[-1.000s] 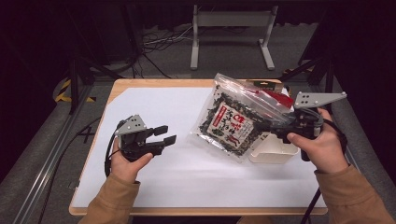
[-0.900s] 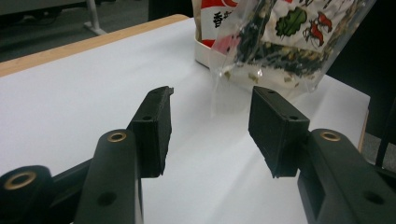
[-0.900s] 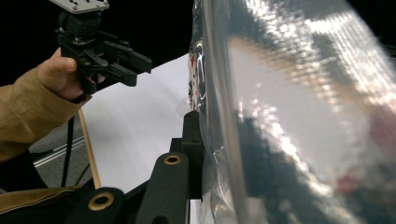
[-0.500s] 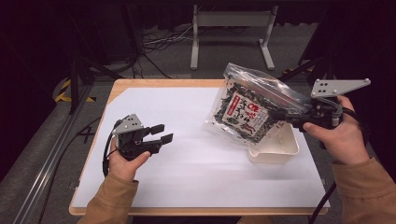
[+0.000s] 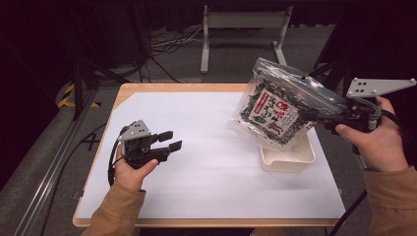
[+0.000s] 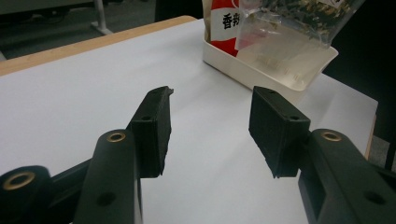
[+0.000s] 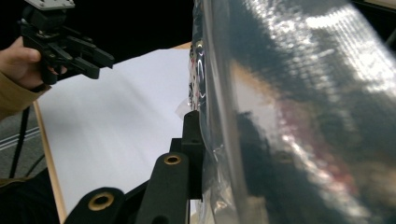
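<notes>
Right gripper [image 5: 314,116] is clamped on the edge of a clear plastic bag [image 5: 278,109] of dark dried food with a red-and-white label, held up in the air, tilted, above the white tray [image 5: 290,158] at the table's right side. Right hand [image 5: 376,140] is raised at the table's right edge, gripper pointed leftward. Left gripper [image 5: 169,141] is held with jaws apart, nothing between them, low over the white table sheet [image 5: 206,172], pointed toward the tray, left hand [image 5: 130,169] gripping from beneath, palm up.

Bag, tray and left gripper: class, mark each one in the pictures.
bag [image 5: 275,110], high view, on its printed label.
tray [image 5: 287,160], high view, on its near white wall.
left gripper [image 6: 210,128], left gripper view, midway between its open fingertips.
</notes>
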Tool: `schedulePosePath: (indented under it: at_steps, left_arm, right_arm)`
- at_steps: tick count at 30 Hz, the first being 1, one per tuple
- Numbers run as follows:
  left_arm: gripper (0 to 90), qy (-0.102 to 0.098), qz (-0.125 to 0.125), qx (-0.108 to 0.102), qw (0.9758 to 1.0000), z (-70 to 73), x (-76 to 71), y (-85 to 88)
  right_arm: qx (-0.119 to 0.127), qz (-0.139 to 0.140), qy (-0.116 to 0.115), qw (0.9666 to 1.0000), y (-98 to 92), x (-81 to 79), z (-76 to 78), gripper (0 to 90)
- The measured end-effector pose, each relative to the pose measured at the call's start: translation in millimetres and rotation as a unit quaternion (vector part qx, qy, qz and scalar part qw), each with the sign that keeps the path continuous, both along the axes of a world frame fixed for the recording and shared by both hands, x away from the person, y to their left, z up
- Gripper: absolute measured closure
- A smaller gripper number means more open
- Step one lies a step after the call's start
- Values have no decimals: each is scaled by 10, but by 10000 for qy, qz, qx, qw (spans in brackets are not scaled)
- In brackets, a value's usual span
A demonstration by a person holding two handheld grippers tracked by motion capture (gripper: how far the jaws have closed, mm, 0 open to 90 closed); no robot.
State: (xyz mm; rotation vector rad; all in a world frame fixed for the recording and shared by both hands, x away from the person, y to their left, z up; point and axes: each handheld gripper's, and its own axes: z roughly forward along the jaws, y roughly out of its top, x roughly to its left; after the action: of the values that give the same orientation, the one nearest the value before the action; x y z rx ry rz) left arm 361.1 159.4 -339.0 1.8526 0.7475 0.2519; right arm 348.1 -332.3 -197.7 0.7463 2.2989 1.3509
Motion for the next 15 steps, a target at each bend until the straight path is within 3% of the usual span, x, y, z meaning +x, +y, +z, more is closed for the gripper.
schedulePosePath:
  at_steps: [15]
  left_arm:
    - [471, -31, 130, 66, 9999, -15, 27, 78]
  right_arm:
    - [-393, -553, -15, 9977, -226, -13, -40, 769]
